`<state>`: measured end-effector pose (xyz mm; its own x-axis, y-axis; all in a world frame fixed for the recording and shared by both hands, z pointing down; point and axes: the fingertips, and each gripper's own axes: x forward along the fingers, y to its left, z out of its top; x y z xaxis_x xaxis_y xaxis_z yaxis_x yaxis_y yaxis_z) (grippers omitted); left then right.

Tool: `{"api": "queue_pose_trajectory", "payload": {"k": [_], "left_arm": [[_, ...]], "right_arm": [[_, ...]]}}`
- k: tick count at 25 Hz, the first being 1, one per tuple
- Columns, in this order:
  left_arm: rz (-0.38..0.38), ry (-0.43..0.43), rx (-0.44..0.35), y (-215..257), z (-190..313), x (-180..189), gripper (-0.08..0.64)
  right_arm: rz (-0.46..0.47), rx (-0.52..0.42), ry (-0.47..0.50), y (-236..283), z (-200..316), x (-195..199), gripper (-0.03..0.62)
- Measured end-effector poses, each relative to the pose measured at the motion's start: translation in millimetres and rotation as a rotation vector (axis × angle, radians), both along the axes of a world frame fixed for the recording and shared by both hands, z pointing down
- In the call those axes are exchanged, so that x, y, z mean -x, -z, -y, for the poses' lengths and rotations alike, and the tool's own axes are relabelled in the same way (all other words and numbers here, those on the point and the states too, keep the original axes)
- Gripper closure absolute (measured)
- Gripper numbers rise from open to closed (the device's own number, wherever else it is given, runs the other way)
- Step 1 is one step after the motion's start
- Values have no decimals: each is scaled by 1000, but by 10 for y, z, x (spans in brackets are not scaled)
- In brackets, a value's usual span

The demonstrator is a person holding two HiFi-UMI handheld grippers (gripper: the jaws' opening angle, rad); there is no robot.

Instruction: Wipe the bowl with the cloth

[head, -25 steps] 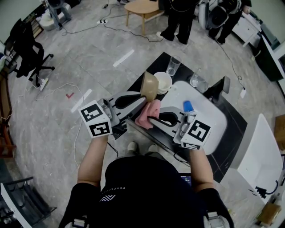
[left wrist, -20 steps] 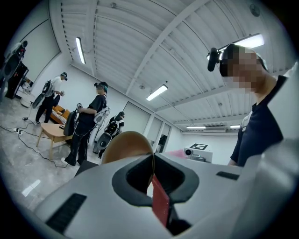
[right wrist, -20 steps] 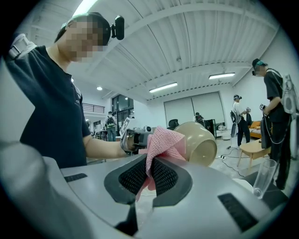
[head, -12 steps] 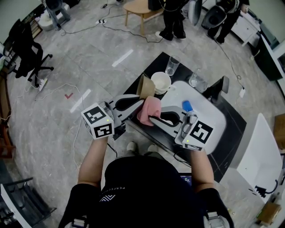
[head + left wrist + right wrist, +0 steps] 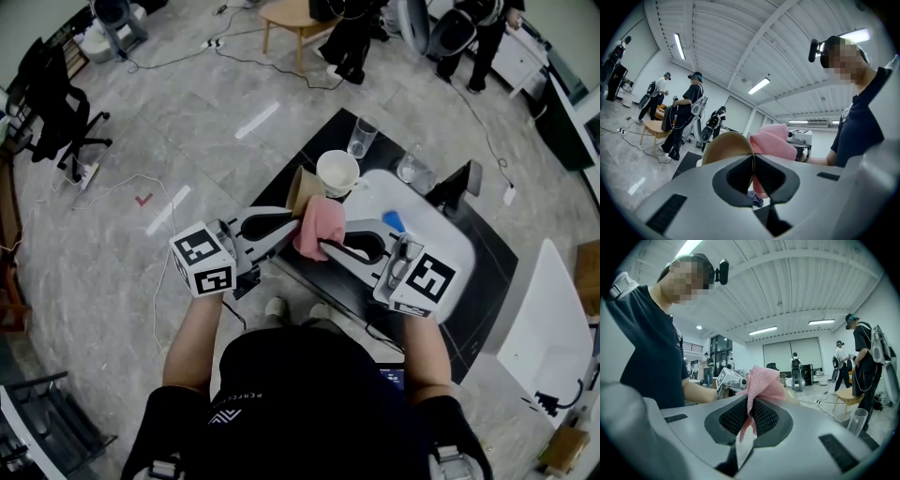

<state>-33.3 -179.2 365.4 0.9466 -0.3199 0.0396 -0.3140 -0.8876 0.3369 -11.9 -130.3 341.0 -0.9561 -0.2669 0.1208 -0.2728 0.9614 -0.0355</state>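
one black table (image 5: pixel 328 136) lies beneath both grippers, with a white tray (image 5: pixel 455 230) under the right gripper (image 5: pixel 324 247). the left gripper (image 5: pixel 297 212) is clenched on the rim of the tan bowl (image 5: pixel 300 187), held on edge at its tips. the right gripper is clamped on the pink cloth (image 5: pixel 317 228), bunched at its tips right against the bowl.

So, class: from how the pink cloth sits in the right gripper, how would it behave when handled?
Probably floppy: the pink cloth bunches above the right gripper, a corner dangling below. Likely light: a pinch on one fold holds it.
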Motion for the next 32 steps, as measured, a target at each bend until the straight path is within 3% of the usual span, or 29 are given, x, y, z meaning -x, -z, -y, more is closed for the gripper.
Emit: {"api": "queue_pose_trajectory", "payload": {"k": [12, 32], "left_arm": [[78, -165, -64, -37, -339, -98, 540], [85, -390, -118, 43, -741, -18, 540]], "right_arm": [[-21, -22, -32, 13, 93, -42, 551], [-27, -25, -101, -3, 269, -223, 551]]}}
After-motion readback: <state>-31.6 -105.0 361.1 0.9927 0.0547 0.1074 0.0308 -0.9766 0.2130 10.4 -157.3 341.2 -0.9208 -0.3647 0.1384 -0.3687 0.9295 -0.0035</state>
